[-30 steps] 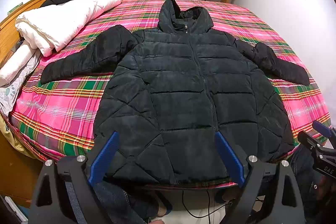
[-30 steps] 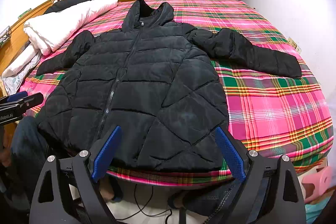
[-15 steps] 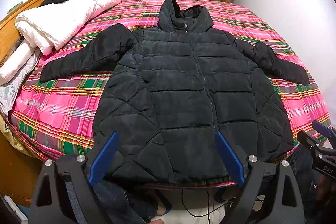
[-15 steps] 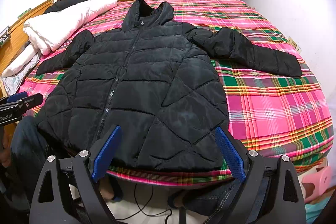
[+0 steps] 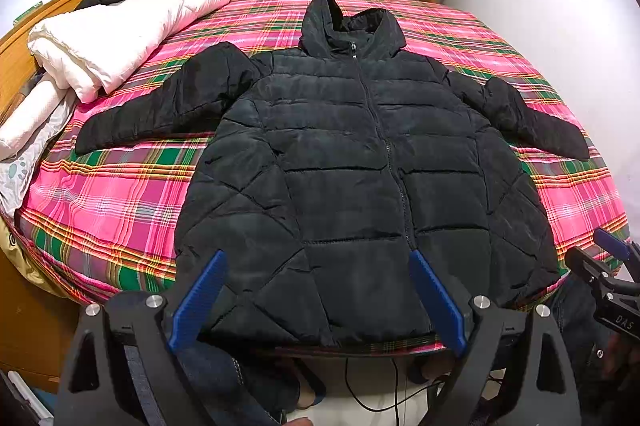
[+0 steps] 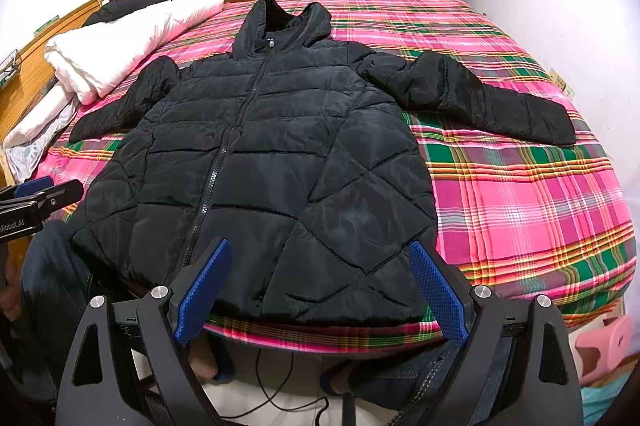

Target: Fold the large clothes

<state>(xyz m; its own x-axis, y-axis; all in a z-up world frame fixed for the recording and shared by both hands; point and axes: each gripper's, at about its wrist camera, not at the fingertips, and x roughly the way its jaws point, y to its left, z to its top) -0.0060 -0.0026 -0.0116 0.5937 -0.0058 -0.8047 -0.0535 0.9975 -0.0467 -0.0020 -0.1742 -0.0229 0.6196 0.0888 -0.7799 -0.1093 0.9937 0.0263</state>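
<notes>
From the left wrist camera, a black quilted hooded puffer jacket (image 5: 360,178) lies face up and zipped, spread flat on a bed with a pink, green and yellow plaid cover (image 5: 108,194). Both sleeves stretch outward and the hood points to the far end. No fold has been made, so the whole task appears to lie ahead. The left claw (image 5: 318,300) hangs just off the bed's near edge, over the jacket's hem, its blue-padded fingers spread wide and holding nothing. A folded white quilt (image 5: 120,34) sits near the jacket's left sleeve and limits room there. From the right wrist camera, the same jacket (image 6: 272,162) reaches almost to the near edge of the bed (image 6: 528,210), where the hem sits close to the drop. The right claw (image 6: 320,296) also waits spread and empty beside that hem. Beyond the right sleeve (image 6: 492,102) the plaid cover is bare up to the wall side, which looks like the better space for turning sleeves inward.
</notes>
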